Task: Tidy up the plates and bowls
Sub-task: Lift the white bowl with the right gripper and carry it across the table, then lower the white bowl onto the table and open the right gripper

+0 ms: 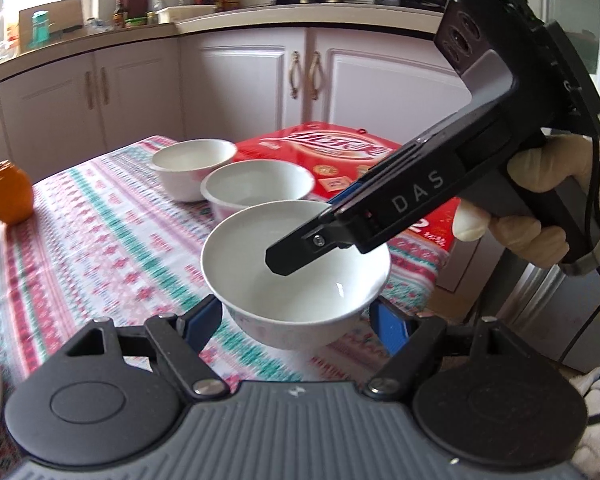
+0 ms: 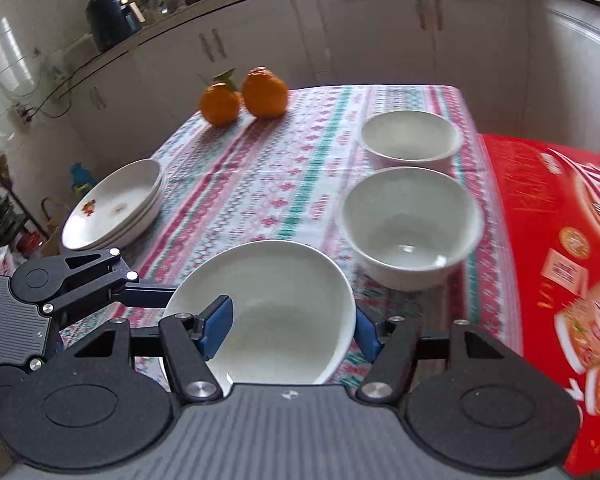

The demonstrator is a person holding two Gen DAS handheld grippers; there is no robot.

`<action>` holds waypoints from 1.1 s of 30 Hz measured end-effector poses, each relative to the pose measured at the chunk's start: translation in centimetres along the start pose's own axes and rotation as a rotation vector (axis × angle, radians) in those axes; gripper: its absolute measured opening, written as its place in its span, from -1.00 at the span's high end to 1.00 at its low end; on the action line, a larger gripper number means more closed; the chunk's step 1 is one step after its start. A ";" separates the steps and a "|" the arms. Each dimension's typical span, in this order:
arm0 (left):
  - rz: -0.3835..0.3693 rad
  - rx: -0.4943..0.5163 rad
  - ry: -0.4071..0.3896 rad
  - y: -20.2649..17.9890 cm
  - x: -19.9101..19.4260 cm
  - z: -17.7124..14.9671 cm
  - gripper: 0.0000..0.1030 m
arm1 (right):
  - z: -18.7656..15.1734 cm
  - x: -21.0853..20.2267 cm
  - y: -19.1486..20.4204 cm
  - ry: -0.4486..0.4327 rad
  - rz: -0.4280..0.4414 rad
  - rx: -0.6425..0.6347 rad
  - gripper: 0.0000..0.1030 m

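Bowl [image 1: 296, 264] hangs above the worktop [image 1: 100, 232], both our grippers clamped on it: the left gripper [image 1: 300, 324] squeezes its sides, the right gripper [image 2: 288, 328] pinches its rim, likely to carry it steadily toward the two bowls [image 2: 410, 224] beyond.

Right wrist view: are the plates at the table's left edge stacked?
Yes, the plates lie nested in one stack on the tablecloth near its left edge.

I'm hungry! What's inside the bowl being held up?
No food. Only one blue pad of the right gripper sits inside the held bowl; the rest looks bare white. The patch behind that pad is hidden.
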State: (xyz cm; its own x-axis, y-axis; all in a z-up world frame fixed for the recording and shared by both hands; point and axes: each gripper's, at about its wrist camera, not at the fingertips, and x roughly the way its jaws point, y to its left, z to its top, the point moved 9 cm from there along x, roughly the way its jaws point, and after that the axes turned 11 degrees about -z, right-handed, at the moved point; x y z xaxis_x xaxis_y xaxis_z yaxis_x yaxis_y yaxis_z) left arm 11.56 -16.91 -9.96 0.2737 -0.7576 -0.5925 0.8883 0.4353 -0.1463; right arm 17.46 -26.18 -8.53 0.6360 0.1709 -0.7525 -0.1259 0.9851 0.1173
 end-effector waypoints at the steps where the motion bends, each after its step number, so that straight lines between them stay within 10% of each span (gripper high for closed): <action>1: 0.007 -0.007 0.000 0.3 -0.3 -0.2 -0.56 | 0.2 0.3 0.5 0.001 0.008 -0.009 -0.34; 33: 0.141 -0.119 -0.024 6.9 -3.5 -2.8 -0.56 | 3.4 6.4 7.4 0.020 0.076 -0.145 -0.34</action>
State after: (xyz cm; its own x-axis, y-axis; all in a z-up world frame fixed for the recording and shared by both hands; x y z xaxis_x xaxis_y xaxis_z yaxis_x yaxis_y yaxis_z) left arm 15.72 -9.91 -11.07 0.4029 -0.6957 -0.5947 0.7907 0.5918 -0.1566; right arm 23.17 -17.70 -10.23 0.6057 0.2428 -0.7578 -0.2828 0.9558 0.0802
